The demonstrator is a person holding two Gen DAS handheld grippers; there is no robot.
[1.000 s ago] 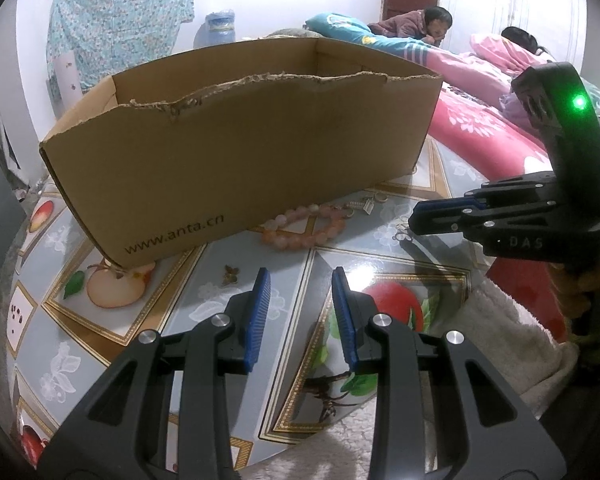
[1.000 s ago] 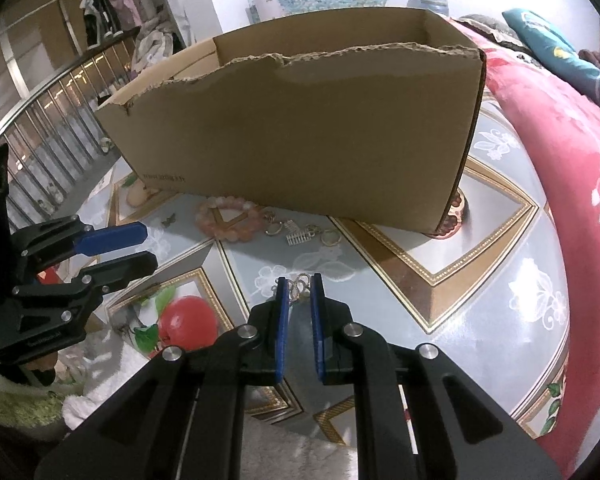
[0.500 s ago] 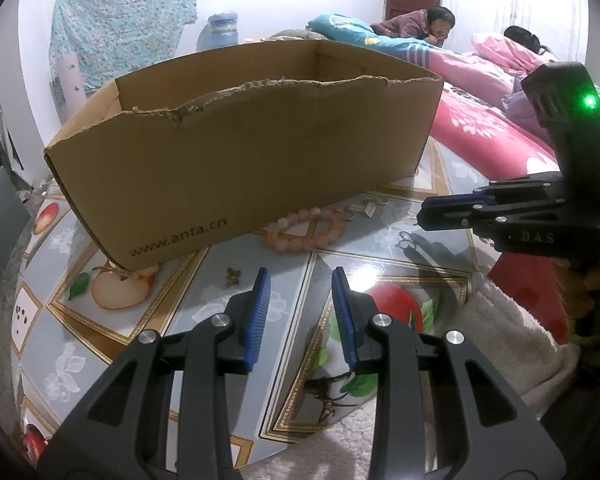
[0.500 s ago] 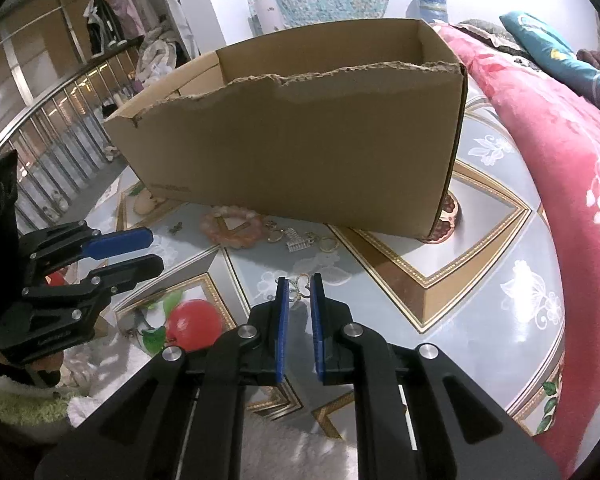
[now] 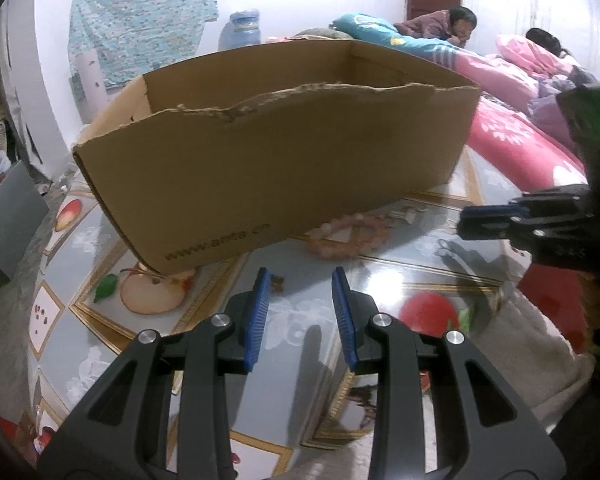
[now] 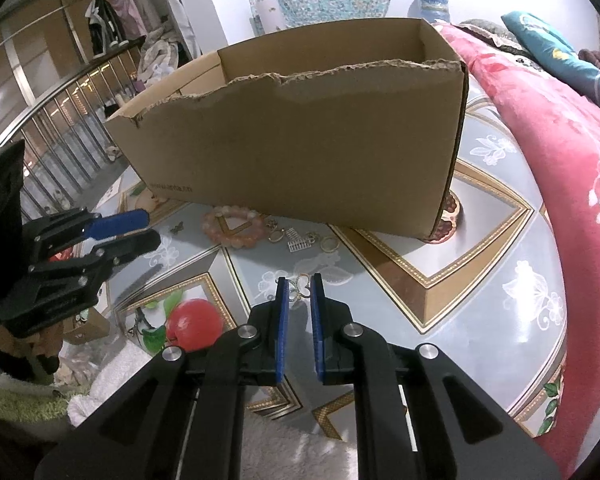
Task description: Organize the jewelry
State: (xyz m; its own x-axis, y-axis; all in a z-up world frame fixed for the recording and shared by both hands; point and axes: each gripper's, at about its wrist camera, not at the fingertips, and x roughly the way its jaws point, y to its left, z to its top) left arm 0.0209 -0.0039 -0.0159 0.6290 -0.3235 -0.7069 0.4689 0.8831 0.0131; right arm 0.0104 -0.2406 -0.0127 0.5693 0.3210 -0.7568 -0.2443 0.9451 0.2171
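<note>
My right gripper (image 6: 299,284) is shut on a small gold ring (image 6: 300,288), held just above the patterned table (image 6: 480,280). My left gripper (image 5: 298,276) stands open above the table with nothing between its blue pads. An open cardboard box (image 5: 280,168) with a torn front rim stands behind both. A pink bead bracelet (image 6: 236,242) lies at the foot of the box. Several small metal pieces (image 6: 300,242) rest on the table to the right of the bracelet. A tiny brown charm (image 5: 277,282) lies near the left fingertips.
A red floral quilt (image 6: 560,120) runs along the table's right side. White fleece cloth (image 6: 112,372) covers the near edge. Two people lie on a bed (image 5: 460,28) in the background. A metal railing (image 6: 60,120) stands far left.
The left wrist view has tilted slightly, so the box sits lower and further right in it. The right gripper keeps the ring and both stay about where they were.
</note>
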